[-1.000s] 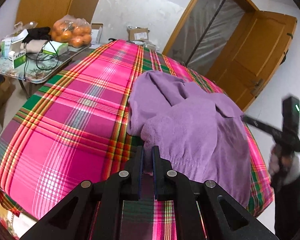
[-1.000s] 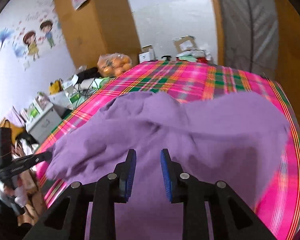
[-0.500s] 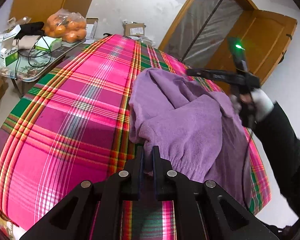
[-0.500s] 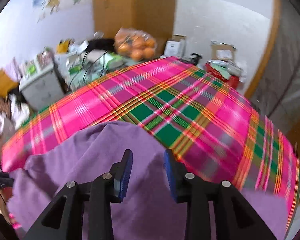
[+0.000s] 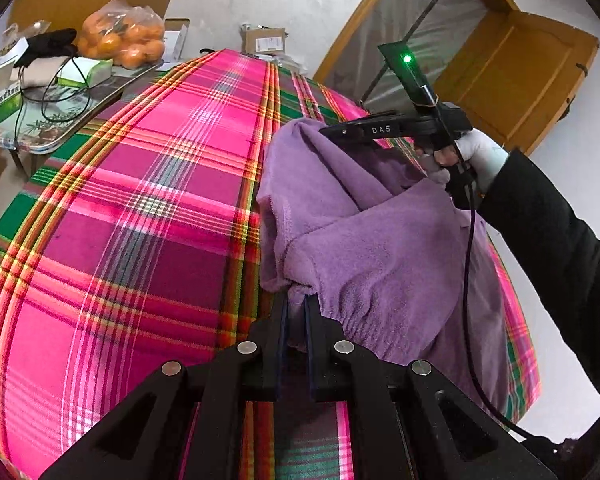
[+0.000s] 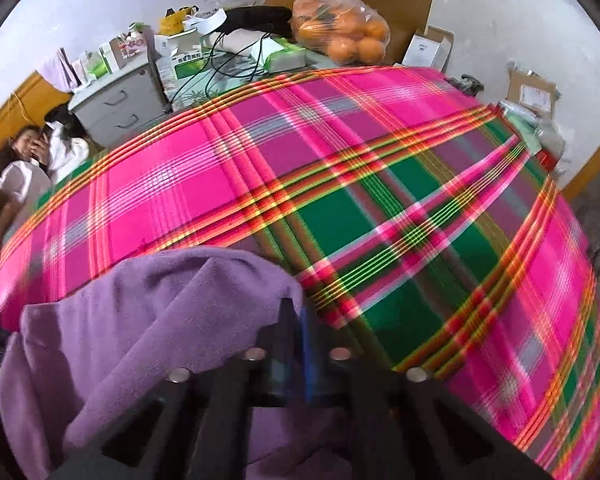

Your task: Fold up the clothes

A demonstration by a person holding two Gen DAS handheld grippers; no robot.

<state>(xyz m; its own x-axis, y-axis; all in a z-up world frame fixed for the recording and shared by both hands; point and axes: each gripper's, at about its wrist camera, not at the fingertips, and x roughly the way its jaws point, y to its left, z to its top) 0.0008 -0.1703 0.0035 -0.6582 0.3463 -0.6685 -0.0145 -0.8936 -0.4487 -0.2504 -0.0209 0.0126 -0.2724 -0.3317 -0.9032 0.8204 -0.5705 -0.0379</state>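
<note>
My left hand-held gripper (image 5: 295, 312) pinched the purple garment's (image 5: 380, 248) near hem; my right hand-held gripper (image 6: 296, 320) had clamped its far edge over the plaid bench (image 6: 340, 184).

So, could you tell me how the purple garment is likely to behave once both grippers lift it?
The purple garment looks floppy: it lies in soft folds and will probably sag between the left gripper and right gripper. Its fleecy surface should resist slipping from shut jaws. It drapes off the plaid cloth, so loose parts may trail.
</note>
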